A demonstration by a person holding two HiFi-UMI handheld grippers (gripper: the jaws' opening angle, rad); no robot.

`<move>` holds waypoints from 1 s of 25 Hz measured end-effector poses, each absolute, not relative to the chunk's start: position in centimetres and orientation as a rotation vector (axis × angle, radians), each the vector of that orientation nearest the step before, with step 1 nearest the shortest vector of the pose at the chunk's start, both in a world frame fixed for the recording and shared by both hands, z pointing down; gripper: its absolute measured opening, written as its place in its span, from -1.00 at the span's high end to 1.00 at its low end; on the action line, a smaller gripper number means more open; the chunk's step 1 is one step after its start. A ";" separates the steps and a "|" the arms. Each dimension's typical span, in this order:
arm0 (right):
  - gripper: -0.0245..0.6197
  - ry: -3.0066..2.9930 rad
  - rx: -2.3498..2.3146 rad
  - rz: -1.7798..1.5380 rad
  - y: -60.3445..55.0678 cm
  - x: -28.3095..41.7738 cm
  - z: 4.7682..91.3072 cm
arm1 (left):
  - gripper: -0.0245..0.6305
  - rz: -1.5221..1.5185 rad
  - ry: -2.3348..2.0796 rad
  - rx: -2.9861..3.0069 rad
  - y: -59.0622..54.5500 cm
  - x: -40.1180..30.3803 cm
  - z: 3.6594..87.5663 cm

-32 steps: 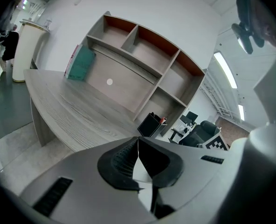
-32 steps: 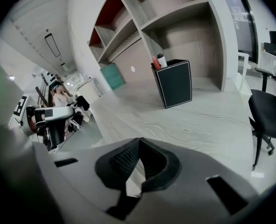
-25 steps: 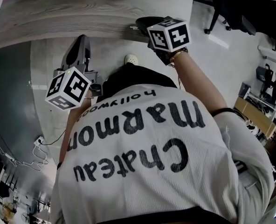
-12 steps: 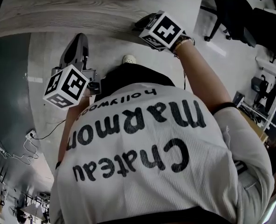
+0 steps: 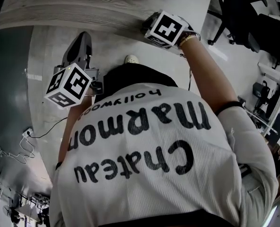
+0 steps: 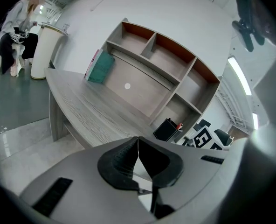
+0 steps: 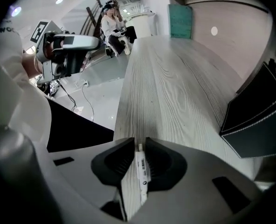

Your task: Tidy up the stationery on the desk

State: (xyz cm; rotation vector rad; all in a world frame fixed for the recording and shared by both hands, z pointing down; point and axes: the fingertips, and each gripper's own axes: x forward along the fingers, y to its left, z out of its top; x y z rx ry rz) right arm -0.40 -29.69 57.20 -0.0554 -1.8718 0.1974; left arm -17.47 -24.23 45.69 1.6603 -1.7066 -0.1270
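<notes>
Right tool (image 7: 139, 140) spread, just closing; white pen (image 7: 141, 171) between pads, lengthwise along jaws, on surface (image 7: 175, 87); left tool (image 6: 138, 139) pressed together, empty

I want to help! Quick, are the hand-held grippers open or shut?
Left hand-held gripper: shut, empty.
Right hand-held gripper: open, just been closing; pen between its jaws, not gripped.
</notes>
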 end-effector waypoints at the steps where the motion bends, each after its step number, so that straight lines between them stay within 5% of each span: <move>1: 0.66 -1.858 -0.072 0.173 -29.5 -0.3 57.2 | 0.87 -0.129 -1.708 1.660 -24.2 -17.5 45.7; 25: 0.74 -1.799 0.055 0.065 -31.2 -0.2 58.0 | 0.87 -0.203 -1.737 1.642 -20.5 -21.0 44.5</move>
